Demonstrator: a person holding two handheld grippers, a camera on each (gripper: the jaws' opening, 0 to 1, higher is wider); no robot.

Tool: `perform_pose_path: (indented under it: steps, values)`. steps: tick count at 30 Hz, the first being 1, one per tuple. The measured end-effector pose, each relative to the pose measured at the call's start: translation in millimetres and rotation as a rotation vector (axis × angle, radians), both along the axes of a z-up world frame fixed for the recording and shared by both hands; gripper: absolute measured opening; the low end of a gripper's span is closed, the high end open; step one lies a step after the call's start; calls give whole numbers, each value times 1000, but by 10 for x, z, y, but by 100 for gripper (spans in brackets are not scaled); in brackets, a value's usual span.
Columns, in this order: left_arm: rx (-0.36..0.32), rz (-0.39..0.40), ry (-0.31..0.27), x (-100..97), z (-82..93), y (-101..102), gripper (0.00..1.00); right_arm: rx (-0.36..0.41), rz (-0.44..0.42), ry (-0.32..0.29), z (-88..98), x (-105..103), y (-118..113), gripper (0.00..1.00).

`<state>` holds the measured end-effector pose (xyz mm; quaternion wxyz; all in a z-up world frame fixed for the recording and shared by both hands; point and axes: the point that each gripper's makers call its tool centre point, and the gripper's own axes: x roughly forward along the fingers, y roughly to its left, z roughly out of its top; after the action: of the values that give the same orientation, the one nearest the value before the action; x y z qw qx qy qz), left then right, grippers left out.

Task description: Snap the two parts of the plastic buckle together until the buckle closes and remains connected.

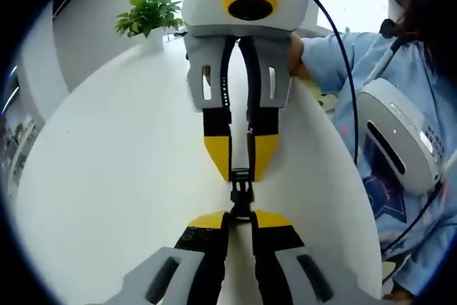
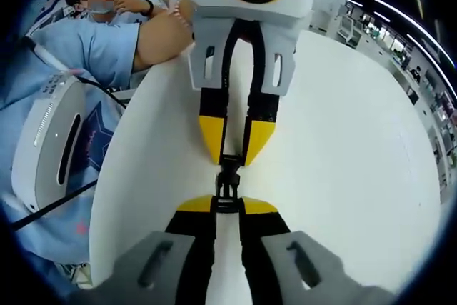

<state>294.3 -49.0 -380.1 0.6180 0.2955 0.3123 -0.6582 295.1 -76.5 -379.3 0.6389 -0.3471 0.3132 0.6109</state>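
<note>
A small black plastic buckle (image 1: 240, 192) hangs over the round white table (image 1: 114, 176), stretched between the two grippers, which face each other tip to tip. My left gripper (image 1: 240, 217) rises from the bottom of the left gripper view, shut on the near buckle part. The right gripper (image 1: 241, 171) comes down from above, shut on the far part, with black strap running up between its fingers. In the right gripper view the buckle (image 2: 227, 180) sits between my right gripper (image 2: 227, 206) below and the left gripper (image 2: 228, 156) above. The two parts meet in the middle.
A potted green plant (image 1: 150, 16) stands at the table's far edge. A person in a light blue top (image 2: 86, 55) sits at the table, with a white device (image 2: 50, 141) at the waist. The table surface (image 2: 357, 176) spreads wide to the side.
</note>
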Motion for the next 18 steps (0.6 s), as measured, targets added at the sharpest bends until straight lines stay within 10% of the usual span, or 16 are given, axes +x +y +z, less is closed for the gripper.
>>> perform_pose_path:
  steps: [18]
  values:
    - [-1,10,3,-4,26,20,12,12,-19,8,35,6,26,12]
